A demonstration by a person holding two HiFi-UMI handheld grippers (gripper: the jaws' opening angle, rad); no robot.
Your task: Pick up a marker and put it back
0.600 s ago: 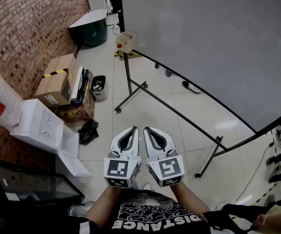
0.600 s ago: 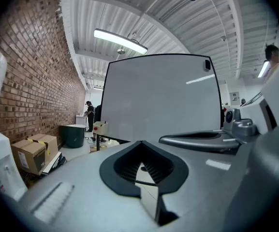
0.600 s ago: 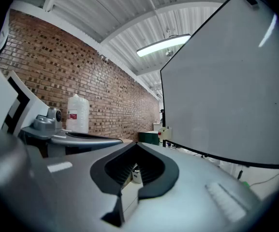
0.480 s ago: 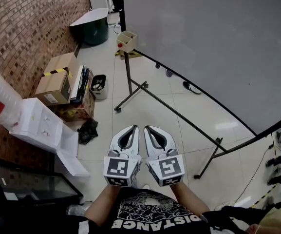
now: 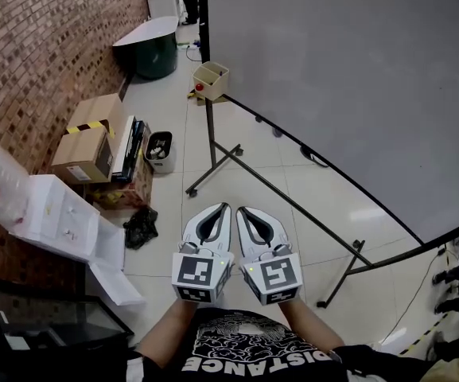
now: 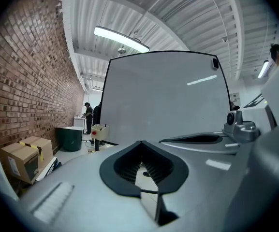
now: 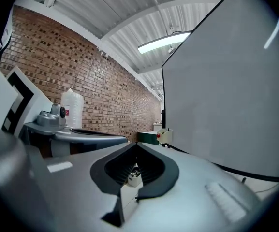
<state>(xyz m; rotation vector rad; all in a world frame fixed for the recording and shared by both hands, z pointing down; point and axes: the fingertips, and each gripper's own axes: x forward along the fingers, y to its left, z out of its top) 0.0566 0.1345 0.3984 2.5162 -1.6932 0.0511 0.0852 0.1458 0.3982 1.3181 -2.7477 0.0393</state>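
Whiteboard (image 5: pixel 348 78) cropped, left tool (image 5: pixel 223 208), right tool (image 5: pixel 242 209) closed

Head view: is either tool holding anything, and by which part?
Nothing is held. The left tool and right tool are both shut tip to tip, with nothing between the jaws.

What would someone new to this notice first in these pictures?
The large grey whiteboard fills the right side, facing a long brick wall on the left. At bottom centre the left gripper and right gripper are held side by side above the tiled floor, both shut and empty. Cardboard boxes sit at the wall's foot.
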